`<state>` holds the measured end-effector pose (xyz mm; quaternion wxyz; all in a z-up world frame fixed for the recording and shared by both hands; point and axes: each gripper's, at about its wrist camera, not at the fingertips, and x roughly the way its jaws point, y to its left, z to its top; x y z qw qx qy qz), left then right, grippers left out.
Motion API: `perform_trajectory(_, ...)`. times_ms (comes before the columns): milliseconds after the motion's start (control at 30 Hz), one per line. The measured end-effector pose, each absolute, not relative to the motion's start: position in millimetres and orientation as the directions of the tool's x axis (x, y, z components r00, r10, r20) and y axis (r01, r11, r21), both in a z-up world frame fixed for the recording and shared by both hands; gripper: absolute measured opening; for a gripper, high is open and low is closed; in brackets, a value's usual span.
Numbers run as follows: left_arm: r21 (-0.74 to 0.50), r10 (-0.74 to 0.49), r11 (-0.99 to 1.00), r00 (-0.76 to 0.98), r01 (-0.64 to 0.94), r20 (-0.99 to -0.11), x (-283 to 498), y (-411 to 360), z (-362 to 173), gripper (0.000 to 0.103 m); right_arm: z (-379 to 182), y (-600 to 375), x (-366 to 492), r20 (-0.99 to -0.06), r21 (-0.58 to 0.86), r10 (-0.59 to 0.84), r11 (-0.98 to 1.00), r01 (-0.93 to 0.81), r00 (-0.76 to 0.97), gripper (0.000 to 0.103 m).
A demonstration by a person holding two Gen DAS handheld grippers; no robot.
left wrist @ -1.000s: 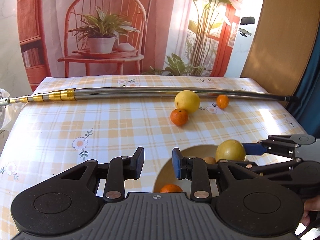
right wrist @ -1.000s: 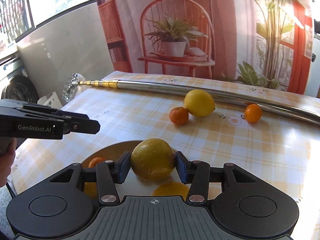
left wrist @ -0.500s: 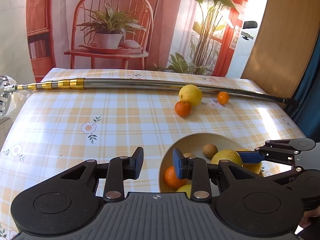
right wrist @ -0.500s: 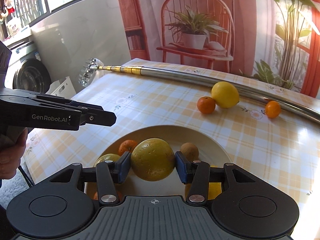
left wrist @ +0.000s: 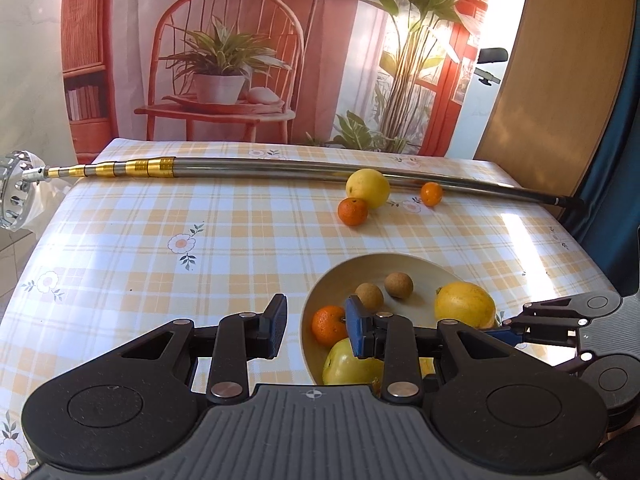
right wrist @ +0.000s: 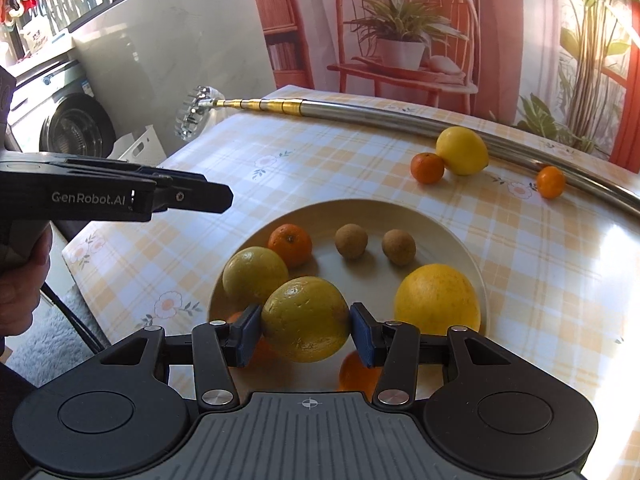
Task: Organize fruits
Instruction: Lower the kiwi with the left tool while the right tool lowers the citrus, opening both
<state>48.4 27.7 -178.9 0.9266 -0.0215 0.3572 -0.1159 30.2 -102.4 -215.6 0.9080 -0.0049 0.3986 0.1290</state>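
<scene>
My right gripper [right wrist: 306, 330] is shut on a yellow-green citrus [right wrist: 306, 318], held just above the near side of a cream bowl [right wrist: 440, 236]. Inside the bowl lie a tangerine [right wrist: 290, 242], two small brown fruits [right wrist: 351, 242], a green-yellow fruit [right wrist: 254, 274] and a large yellow orange [right wrist: 436, 300]. My left gripper [left wrist: 316, 326] is open and empty over the bowl's left rim [left wrist: 316, 292]. On the cloth beyond the bowl sit a lemon [left wrist: 368, 188], a tangerine [left wrist: 352, 211] and a smaller tangerine [left wrist: 432, 194].
A long metal pole [left wrist: 280, 168] with gold bands lies across the back of the checked tablecloth [left wrist: 160, 240], right behind the loose fruit. A washing machine [right wrist: 76, 128] stands off the table's left side. A person's hand [right wrist: 20, 280] holds the left gripper.
Both grippers have pulled back and up, so the whole bowl now shows. The right gripper has kept its hold on the citrus and carried it over the bowl. The left has stayed open.
</scene>
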Motion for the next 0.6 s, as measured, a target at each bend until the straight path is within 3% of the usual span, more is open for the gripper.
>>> perform_trajectory(600,-0.126,-0.208,0.978,0.705,0.167,-0.678,40.7,34.4,-184.1,0.034,-231.6,-101.2,24.7,-0.792,0.098,0.212,0.97,-0.223,0.573,0.044)
